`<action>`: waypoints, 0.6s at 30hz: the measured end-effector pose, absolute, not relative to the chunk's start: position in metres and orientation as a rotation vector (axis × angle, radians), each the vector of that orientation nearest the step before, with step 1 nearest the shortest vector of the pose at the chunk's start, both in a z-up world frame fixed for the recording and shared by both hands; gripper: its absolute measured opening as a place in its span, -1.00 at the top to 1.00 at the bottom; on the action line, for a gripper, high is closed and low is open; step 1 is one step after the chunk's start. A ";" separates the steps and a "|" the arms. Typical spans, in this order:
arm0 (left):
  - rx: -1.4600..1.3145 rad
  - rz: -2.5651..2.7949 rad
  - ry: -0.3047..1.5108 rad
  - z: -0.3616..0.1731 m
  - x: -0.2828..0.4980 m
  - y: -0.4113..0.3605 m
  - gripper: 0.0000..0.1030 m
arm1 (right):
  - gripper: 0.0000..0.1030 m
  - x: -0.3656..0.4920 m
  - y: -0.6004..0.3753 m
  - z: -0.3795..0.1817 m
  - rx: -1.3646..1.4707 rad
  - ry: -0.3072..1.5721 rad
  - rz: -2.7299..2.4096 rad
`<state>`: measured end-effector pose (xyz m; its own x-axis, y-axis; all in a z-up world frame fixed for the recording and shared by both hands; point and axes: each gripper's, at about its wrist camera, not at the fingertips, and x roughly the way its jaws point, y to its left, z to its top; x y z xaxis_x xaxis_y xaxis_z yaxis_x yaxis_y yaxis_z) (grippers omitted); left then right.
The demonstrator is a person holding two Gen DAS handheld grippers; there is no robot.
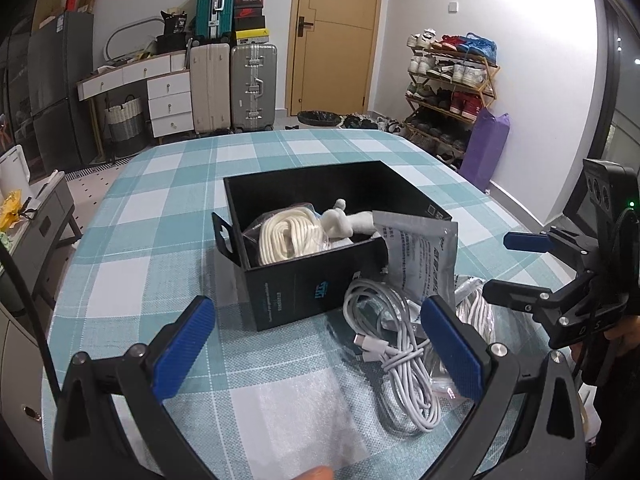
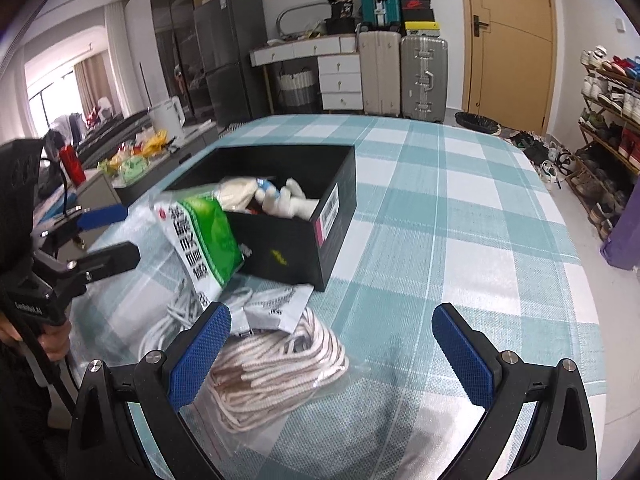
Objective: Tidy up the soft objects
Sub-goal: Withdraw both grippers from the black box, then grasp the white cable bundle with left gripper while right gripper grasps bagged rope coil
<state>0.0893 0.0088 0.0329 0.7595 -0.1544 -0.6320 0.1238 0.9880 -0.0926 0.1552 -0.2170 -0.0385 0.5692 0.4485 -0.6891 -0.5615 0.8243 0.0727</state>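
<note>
A black open box (image 1: 304,288) (image 2: 296,252) stands on the checked tablecloth and holds a bagged coil of white rope (image 1: 286,236) and a white soft toy (image 1: 340,220) (image 2: 288,200). A silver and green packet (image 1: 420,256) (image 2: 200,232) leans on the box's near corner. A loose white cable (image 1: 396,356) lies in front of the box. A bagged pale rope coil (image 2: 276,364) lies on the table. My left gripper (image 1: 316,344) is open, above the cable's left side. My right gripper (image 2: 332,348) is open over the rope coil's right edge, empty.
The table (image 2: 460,208) carries a teal and white checked cloth. Suitcases (image 1: 232,84), a white drawer desk (image 1: 152,88), a wooden door (image 1: 336,36) and a shoe rack (image 1: 452,88) stand beyond the far edge. A low cabinet (image 1: 36,220) sits left of the table.
</note>
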 end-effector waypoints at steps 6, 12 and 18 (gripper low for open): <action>-0.031 -0.165 0.712 0.027 0.091 0.004 -1.00 | -0.99 0.153 -0.210 -0.049 -0.201 0.821 0.638; -0.025 -0.169 0.732 0.020 0.093 0.002 -1.00 | -0.99 0.153 -0.199 -0.059 -0.201 0.881 0.662; -0.007 -0.181 0.748 0.016 0.092 -0.003 -1.00 | -0.99 0.153 -0.189 -0.066 -0.195 0.920 0.642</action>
<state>0.0924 -0.0027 0.0163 0.7182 -0.1664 -0.6756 0.1612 0.9844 -0.0711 0.1535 -0.1886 -0.0657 0.4357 0.4318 -0.7898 -0.5923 0.7982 0.1096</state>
